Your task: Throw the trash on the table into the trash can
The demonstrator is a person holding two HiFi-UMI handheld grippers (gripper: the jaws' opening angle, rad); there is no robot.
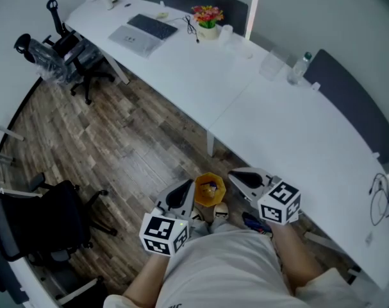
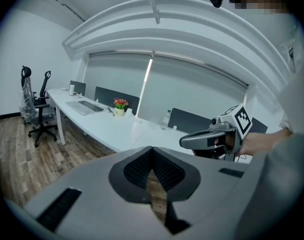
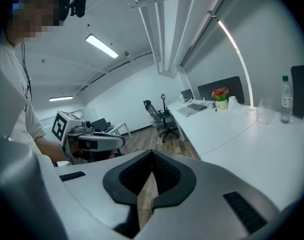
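Trash (image 1: 209, 187) sits inside the small orange trash can (image 1: 200, 201) on the wood floor (image 1: 117, 140), right by the person's feet. It looks like something crumpled and yellow, but it is too small to say what it is.

The left gripper (image 1: 186, 186) hangs just to the left of the can. The right gripper (image 1: 234, 173) hangs just to the right of it. Each gripper's own view shows its two jaws pressed together with nothing between them, only floor showing through the thin crack. So both are squeezed closed and carry nothing.

Beside the person, the long white table (image 1: 277, 127) looks bare on the near part. Far down it there is a laptop (image 1: 143, 32), a pot of flowers (image 1: 207, 19), a clear cup (image 1: 271, 64) and a water bottle (image 1: 298, 68). None of these looks like trash, though the cup and bottle are too far away to be sure.

My guess is that the job is nearly done or all done, since trash is in the can and both grippers are empty. What may be left is a look along the table for any more bits.
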